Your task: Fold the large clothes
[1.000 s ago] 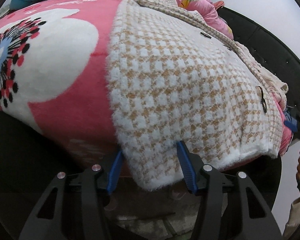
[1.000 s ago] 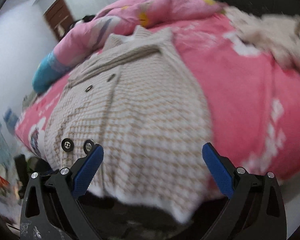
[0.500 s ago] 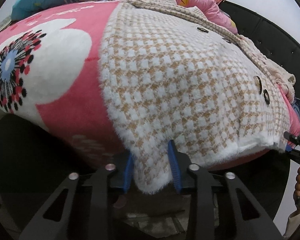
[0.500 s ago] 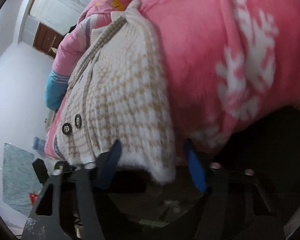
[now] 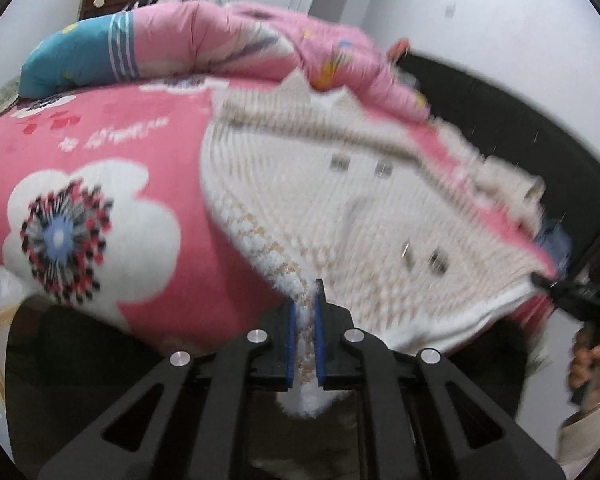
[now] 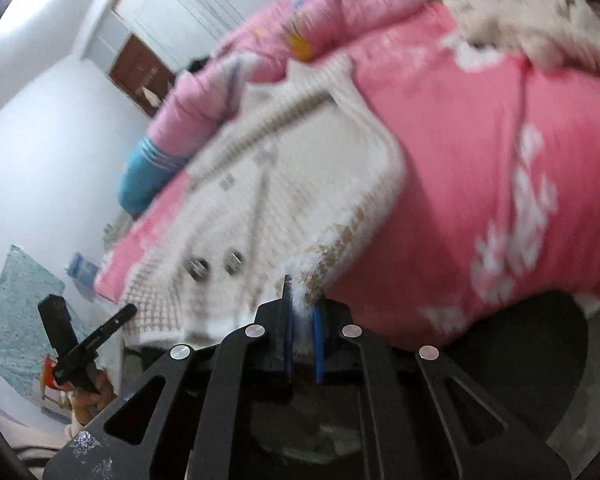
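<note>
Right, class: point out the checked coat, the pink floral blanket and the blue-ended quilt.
checked coat (image 5: 372,216): left wrist view, front panel.
pink floral blanket (image 5: 160,152): left wrist view, bare pink area.
blue-ended quilt (image 5: 80,56): left wrist view, blue end.

Walls: plain white wall.
Door: brown door, closed, set in the far wall.
Bed: pink floral blanket over it; dark headboard behind.
Floor: blurred, unclear.

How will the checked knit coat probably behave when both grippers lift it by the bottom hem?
The checked knit coat will probably hang floppy: its hem already bunches between the shut left gripper and the shut right gripper. It looks thick and fuzzy, so likely rather heavy and not slippery. It may drag on the plush pink blanket.
</note>
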A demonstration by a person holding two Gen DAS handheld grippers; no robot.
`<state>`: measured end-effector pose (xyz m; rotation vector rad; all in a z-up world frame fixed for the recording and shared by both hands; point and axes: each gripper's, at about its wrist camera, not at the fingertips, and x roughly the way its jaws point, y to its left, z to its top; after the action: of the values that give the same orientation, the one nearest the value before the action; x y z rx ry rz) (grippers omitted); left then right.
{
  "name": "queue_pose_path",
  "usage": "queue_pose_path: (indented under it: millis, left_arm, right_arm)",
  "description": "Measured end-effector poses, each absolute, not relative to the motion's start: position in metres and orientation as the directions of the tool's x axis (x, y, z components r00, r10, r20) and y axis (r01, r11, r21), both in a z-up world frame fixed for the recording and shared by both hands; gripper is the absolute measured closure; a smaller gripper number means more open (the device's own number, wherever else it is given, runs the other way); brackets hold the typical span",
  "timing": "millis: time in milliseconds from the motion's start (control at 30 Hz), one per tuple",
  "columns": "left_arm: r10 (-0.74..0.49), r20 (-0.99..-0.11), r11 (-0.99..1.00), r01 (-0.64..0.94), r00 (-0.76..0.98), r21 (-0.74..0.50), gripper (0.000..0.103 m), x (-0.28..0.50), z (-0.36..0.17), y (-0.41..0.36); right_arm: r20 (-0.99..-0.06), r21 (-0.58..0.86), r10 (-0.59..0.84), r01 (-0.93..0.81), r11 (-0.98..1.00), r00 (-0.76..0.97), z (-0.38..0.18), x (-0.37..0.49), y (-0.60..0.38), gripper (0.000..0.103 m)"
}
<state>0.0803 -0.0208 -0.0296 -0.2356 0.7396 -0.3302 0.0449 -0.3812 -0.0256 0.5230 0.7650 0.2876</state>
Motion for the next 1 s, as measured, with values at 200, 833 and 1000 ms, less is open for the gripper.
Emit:
queue_pose_path:
  millis: [200,833,1000]
  left_arm:
    - [-0.390,-0.543,0.909,0.215,0.744,-0.358,0.096,0.119,0.006,-0.006]
    - [-0.413,-0.580,0.864,0.101,0.703,-0.493,0.089,0.283,-0.005,0.030]
    - [-0.475,-0.608,0.826,0.084,0.635,-0.557,0.069,0.303,-0.023,0.039]
  right_arm:
    - [-0.550,0.520,0.388,-0.060,0.852,0.740,0.005,0.089,-0.384,0.097]
    - [-0.582,0.491,0.335,-0.008,0.871,0.741,-0.001,0.256,-0.393,0.095]
    - [-0.657,0.500,0.331,0.063,0.864,0.678,-0.037,0.284,-0.398,0.089]
